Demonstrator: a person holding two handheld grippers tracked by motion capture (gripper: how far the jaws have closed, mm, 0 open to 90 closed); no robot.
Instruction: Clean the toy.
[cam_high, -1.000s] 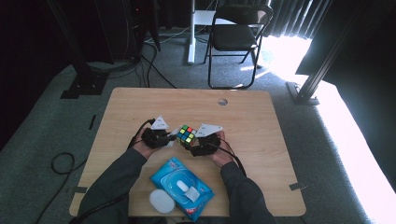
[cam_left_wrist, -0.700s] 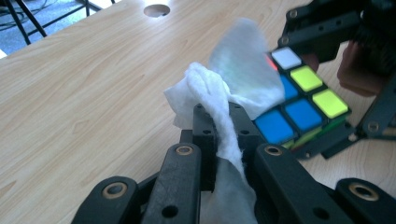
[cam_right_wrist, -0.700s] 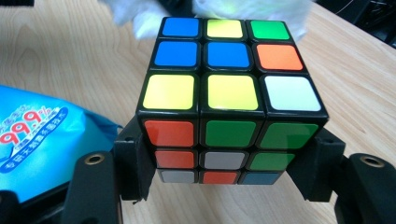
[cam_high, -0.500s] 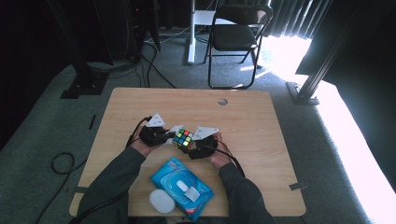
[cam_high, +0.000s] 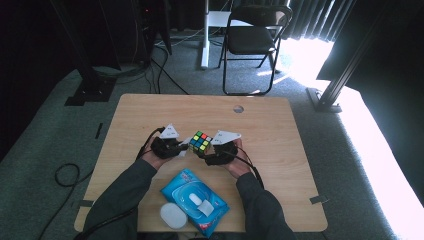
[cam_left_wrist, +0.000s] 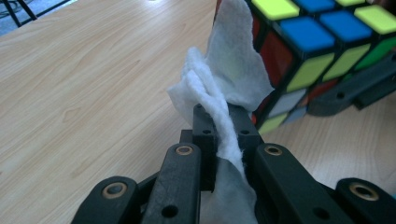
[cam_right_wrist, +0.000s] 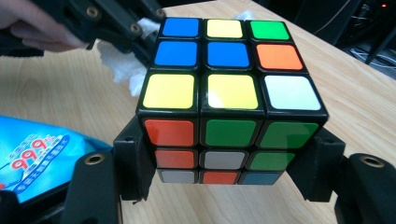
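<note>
Left gripper view has my left gripper (cam_left_wrist: 223, 122) clenched on the wipe (cam_left_wrist: 227, 81), my right gripper (cam_right_wrist: 227, 163) grasping the cube (cam_right_wrist: 229, 95); hard rubbing could twist it loose over the table's (cam_high: 280, 125) middle.

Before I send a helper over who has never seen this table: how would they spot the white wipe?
Go to the wooden table and find the colourful cube near its middle. The white wipe is the crumpled cloth pinched in the left gripper against the cube's side, not inside the blue pack.
</note>
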